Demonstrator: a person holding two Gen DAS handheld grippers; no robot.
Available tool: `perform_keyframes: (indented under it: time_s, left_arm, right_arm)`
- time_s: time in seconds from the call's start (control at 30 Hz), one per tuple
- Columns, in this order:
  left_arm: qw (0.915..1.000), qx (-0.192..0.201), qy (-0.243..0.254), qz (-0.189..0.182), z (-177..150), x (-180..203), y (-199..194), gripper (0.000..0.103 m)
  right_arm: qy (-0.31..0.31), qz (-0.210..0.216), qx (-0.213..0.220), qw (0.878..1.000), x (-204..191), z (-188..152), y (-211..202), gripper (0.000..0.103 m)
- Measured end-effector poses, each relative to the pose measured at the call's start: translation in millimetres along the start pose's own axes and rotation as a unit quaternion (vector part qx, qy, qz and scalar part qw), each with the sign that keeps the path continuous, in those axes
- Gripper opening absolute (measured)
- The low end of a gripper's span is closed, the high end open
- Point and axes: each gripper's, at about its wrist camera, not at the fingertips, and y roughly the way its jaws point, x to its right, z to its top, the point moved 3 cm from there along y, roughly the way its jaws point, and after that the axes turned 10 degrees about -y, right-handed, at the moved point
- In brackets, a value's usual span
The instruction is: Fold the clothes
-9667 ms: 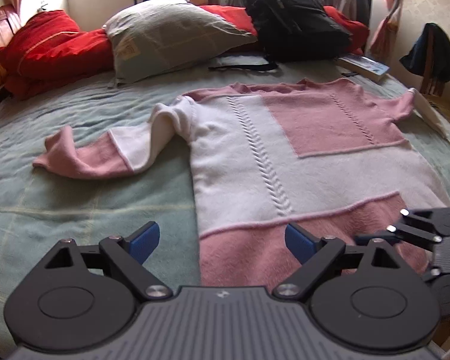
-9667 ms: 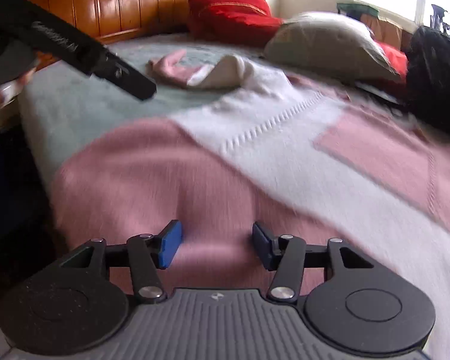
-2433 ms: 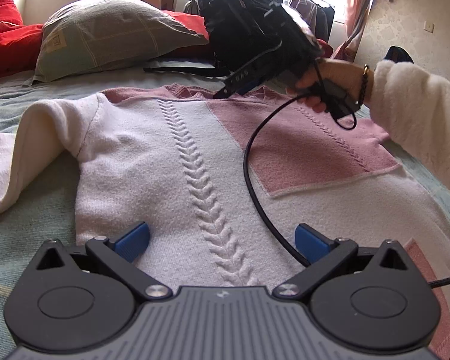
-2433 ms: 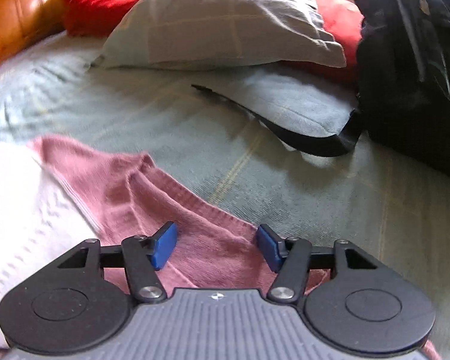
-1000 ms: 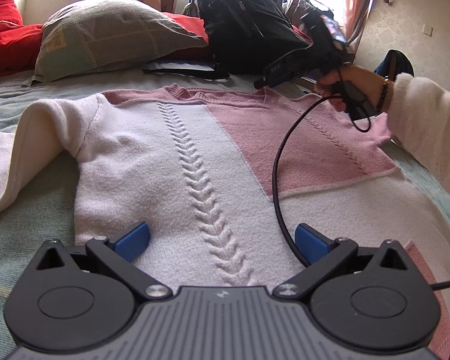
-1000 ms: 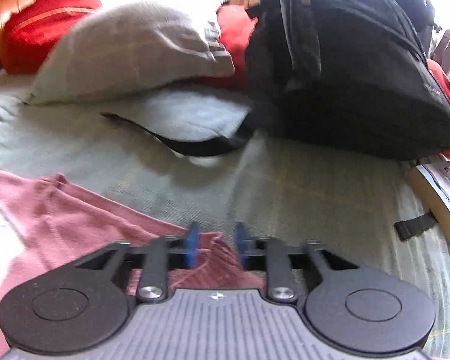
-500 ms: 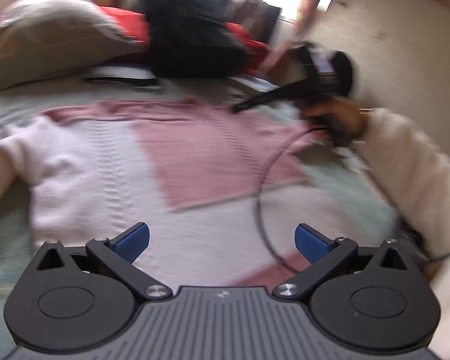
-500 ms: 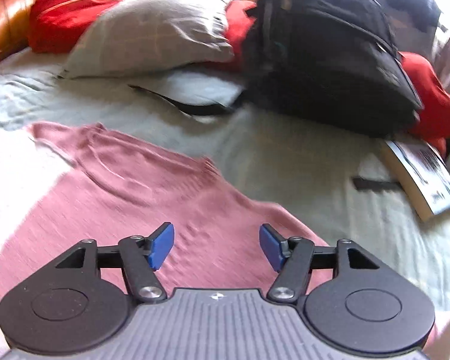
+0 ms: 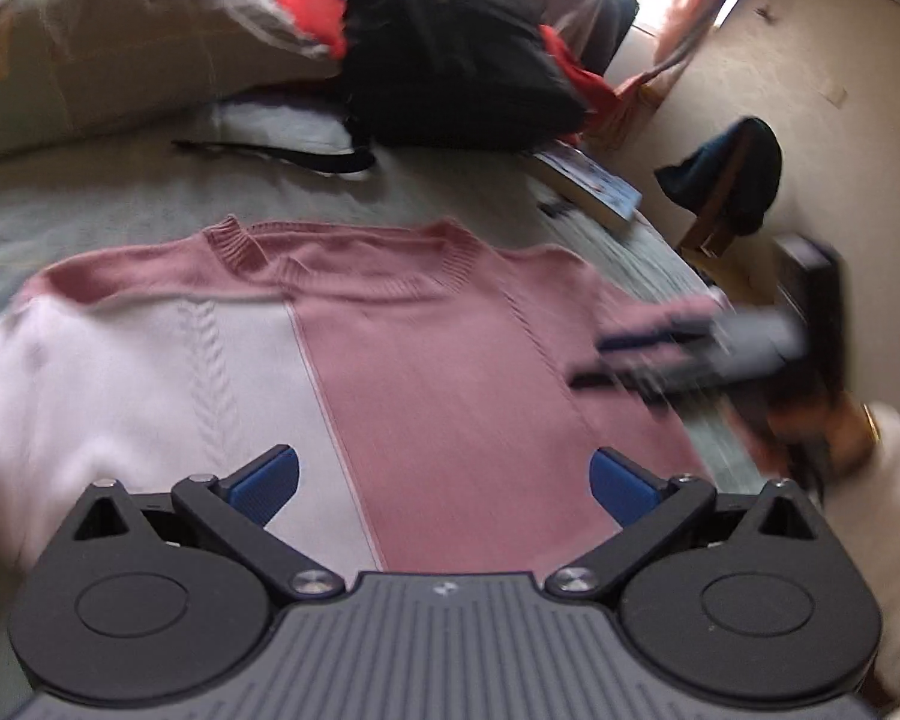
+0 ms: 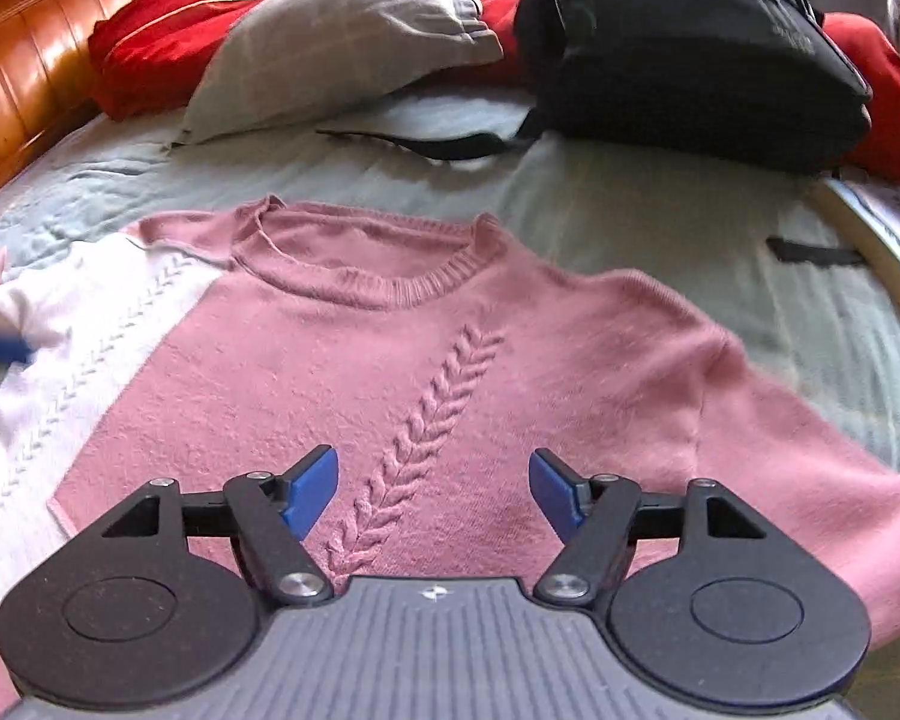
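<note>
Right gripper (image 10: 429, 489) has pulled back from the sweater (image 10: 426, 372) collar, jaws now spread, empty; left gripper (image 9: 444, 480) also wide apart over sweater on bed (image 10: 630, 210).

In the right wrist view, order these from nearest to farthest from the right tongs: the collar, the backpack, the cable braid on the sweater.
1. Cable braid: just ahead of the right tongs, between them.
2. Collar: farther up the sweater, centre.
3. Backpack: far back, upper right, on the bed.
</note>
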Motion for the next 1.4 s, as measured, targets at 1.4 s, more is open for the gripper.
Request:
perform_keyframes:
  time_s: [1.4]
  left_arm:
    - [0.9818, 0.051, 0.072, 0.168, -189.4, 24.8, -104.1, 0.102]
  right_arm:
    - [-0.055, 0.005, 0.071, 0.996, -127.4, -175.7, -122.4, 0.1]
